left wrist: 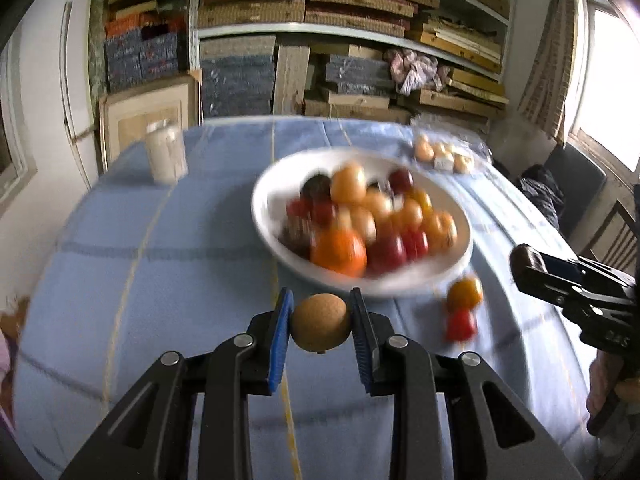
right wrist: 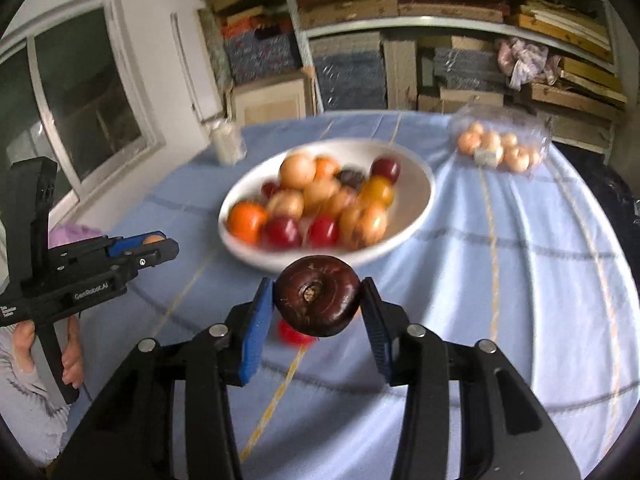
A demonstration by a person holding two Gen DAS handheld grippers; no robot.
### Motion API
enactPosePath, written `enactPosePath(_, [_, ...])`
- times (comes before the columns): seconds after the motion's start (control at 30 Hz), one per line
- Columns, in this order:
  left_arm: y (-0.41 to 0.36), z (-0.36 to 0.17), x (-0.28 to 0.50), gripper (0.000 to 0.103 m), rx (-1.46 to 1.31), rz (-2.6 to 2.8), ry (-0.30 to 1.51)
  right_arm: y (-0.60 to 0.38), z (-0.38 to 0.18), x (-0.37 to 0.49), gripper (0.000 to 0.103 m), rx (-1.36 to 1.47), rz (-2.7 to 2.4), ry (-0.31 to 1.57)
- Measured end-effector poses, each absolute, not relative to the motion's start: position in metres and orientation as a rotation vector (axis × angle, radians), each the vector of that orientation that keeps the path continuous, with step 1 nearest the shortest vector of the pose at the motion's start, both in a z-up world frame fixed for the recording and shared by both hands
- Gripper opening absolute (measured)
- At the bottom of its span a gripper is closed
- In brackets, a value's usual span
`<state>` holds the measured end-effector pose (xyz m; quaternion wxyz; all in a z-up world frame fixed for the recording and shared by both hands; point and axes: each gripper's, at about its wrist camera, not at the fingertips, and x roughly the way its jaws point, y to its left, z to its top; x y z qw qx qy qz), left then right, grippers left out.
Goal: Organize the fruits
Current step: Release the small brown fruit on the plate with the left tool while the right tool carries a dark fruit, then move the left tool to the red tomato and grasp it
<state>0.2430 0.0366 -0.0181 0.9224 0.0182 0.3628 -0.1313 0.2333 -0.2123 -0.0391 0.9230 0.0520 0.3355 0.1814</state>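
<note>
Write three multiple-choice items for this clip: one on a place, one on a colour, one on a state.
1. Where is the white bowl?
A. On the blue tablecloth
B. On a shelf
C. On the floor

2. What colour is the fruit in the right gripper?
A. Bright green
B. Dark maroon
C. White

3. What is the state of the left gripper?
A. Open and empty
B. Shut on a tan round fruit
C. Out of view

Answers:
1 A: the bowl sits on the cloth-covered table in both views.
2 B: the dark maroon fruit sits between the blue fingers.
3 B: both fingers press the fruit's sides.
</note>
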Motion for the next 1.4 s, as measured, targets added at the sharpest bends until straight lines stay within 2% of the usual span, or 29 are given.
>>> enactPosePath(0.2, [0.021,-0.007,0.307,0.029,0.047,-0.244,0.744,-0.202,-0.021,0.297,0.043,0.101,0.362,0.687])
enactPosePath(0.53, [0.017,-0.041,0.377,0.029,0.024,-0.228,0.810,-0.187,-0.052,0.381,0.043,0.116,0.346,0.759])
enactPosePath(0.6, [0.017,-0.045,0.378,0.030,0.023,-0.223,0.807,-0.189,-0.056,0.385,0.047,0.132,0.346,0.757])
enactPosePath(0.63, [0.018,-0.045,0.377,0.033,0.023,-0.217,0.802,-0.194,-0.057,0.385,0.054,0.160,0.342,0.747])
enactPosePath(0.67, [0.019,-0.045,0.374,0.046,0.021,-0.206,0.793,-0.198,-0.056,0.383,0.068,0.192,0.341,0.738])
enactPosePath(0.73, [0.021,-0.040,0.365,0.059,0.024,-0.184,0.760,-0.209,-0.052,0.374,0.072,0.268,0.347,0.715])
enactPosePath(0.83, [0.021,-0.030,0.346,0.060,0.049,-0.171,0.728,-0.219,-0.041,0.350,0.073,0.294,0.349,0.686])
enactPosePath(0.9, [0.021,-0.022,0.326,0.060,0.062,-0.164,0.702,-0.225,-0.035,0.331,0.079,0.301,0.347,0.661])
enactPosePath(1.07, [0.013,-0.013,0.267,0.069,0.097,-0.138,0.641,-0.245,-0.035,0.266,0.086,0.335,0.327,0.597])
enactPosePath(1.4, [-0.007,-0.027,0.205,0.072,0.119,-0.135,0.639,-0.273,-0.059,0.213,0.091,0.370,0.272,0.589])
